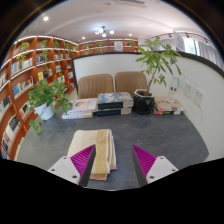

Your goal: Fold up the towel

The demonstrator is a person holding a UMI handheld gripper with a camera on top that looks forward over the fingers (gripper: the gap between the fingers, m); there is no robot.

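The gripper (113, 160) is spread wide, holding nothing, its magenta pads (83, 157) facing each other above the grey worktop (150, 135). The beige towel (101, 150), already folded into a narrow strip, lies on the worktop between the fingers, close to the left one. Beyond it sit stacked books (101, 104) and two potted plants (155, 68).

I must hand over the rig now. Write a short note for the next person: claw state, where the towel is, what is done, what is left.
Claw: open, holding nothing, pink pads apart.
Towel: lies on the grey table, just ahead of the claw's left finger, partly between the fingers. It looks already folded into a narrow strip.
Done: apparently at least one fold.
Left: probably a further fold across its length; judge it yourself.
Beyond: stacked books and two potted plants at the table's far edge, away from the towel.
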